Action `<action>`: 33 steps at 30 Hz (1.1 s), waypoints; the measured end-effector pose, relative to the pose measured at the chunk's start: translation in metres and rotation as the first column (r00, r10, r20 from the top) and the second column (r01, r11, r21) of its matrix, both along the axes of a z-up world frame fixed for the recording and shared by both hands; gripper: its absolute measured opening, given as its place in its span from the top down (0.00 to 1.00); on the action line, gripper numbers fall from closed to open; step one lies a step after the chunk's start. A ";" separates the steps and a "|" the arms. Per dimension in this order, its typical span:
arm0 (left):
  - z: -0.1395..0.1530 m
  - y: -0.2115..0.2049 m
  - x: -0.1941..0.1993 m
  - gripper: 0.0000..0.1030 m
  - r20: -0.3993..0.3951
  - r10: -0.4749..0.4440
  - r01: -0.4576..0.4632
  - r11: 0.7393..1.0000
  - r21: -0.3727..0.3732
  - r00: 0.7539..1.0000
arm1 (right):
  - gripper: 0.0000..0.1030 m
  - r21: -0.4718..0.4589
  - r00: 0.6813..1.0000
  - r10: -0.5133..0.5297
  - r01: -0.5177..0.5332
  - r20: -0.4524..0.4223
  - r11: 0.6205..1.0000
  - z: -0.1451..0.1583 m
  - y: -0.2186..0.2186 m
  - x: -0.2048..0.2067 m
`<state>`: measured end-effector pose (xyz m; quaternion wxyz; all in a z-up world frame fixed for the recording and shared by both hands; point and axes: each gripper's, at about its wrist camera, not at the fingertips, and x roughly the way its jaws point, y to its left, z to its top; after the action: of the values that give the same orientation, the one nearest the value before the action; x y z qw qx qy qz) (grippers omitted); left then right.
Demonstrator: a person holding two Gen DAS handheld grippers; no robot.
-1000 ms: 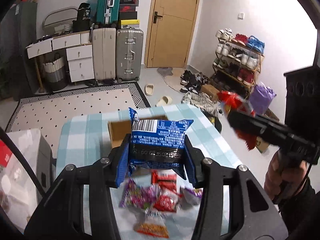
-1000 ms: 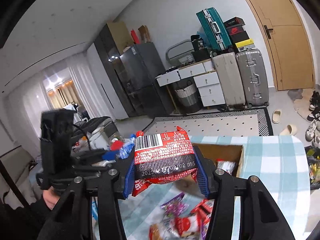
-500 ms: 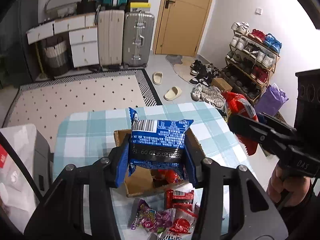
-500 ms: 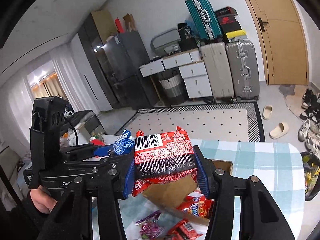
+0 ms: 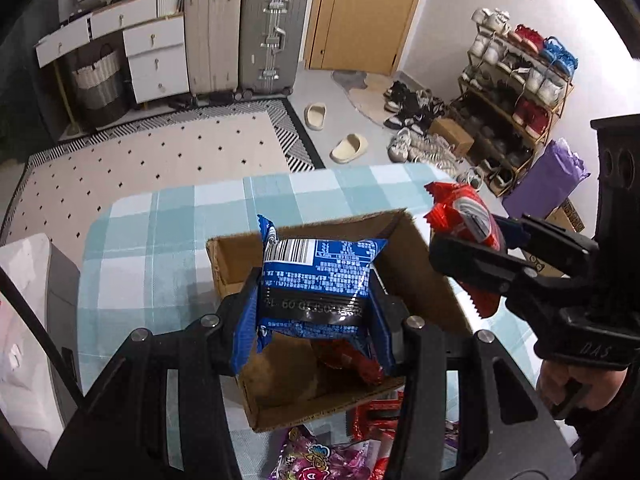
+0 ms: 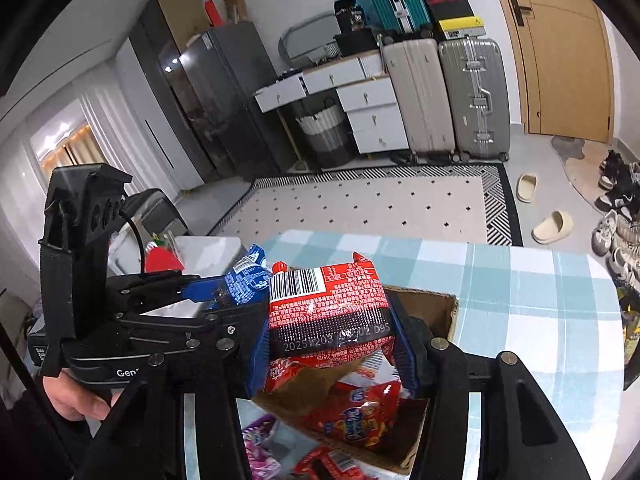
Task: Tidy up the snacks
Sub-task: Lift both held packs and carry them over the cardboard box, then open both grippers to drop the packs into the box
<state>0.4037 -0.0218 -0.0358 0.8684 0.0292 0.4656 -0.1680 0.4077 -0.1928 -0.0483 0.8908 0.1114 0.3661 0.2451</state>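
Note:
My left gripper (image 5: 316, 312) is shut on a blue snack packet (image 5: 316, 280) and holds it above the open cardboard box (image 5: 416, 268). My right gripper (image 6: 332, 332) is shut on a red snack packet (image 6: 328, 312), also over the box (image 6: 436, 308). In the left wrist view the right gripper (image 5: 472, 248) comes in from the right over the box's right wall, with the red packet (image 5: 464, 216) in it. The left gripper (image 6: 224, 296) shows at the left of the right wrist view. A red packet (image 6: 360, 412) lies inside the box.
The box stands on a table with a blue checked cloth (image 5: 160, 240). Loose purple and red snack packets (image 5: 320, 456) lie on the cloth in front of the box. A white bin (image 5: 24, 320) stands left of the table. Shoes and suitcases stand beyond.
Both grippers have moved forward and down from over the loose snack pile to above the open box, each still holding its packet. The two grippers have come closer together.

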 end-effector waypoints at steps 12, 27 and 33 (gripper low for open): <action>-0.057 -0.004 0.030 0.56 -0.073 0.019 -0.018 1.000 0.011 0.997 | 0.50 -0.044 0.999 0.007 -0.009 -0.051 0.999 -0.042 0.000 0.021; -0.068 0.012 0.021 0.31 -0.090 0.067 -0.066 0.998 0.006 0.994 | 0.45 -0.071 0.998 0.004 -0.008 -0.064 0.997 -0.049 0.006 0.015; -0.048 0.015 0.002 0.31 -0.065 0.074 -0.073 0.997 0.014 0.995 | 0.40 -0.069 1.000 -0.003 0.001 -0.021 0.998 -0.029 0.003 0.000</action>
<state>0.4061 -0.0068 -0.0834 0.8581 0.0118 0.4955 -0.1341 0.4078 -0.1899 -0.0777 0.8905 0.0834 0.3835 0.2302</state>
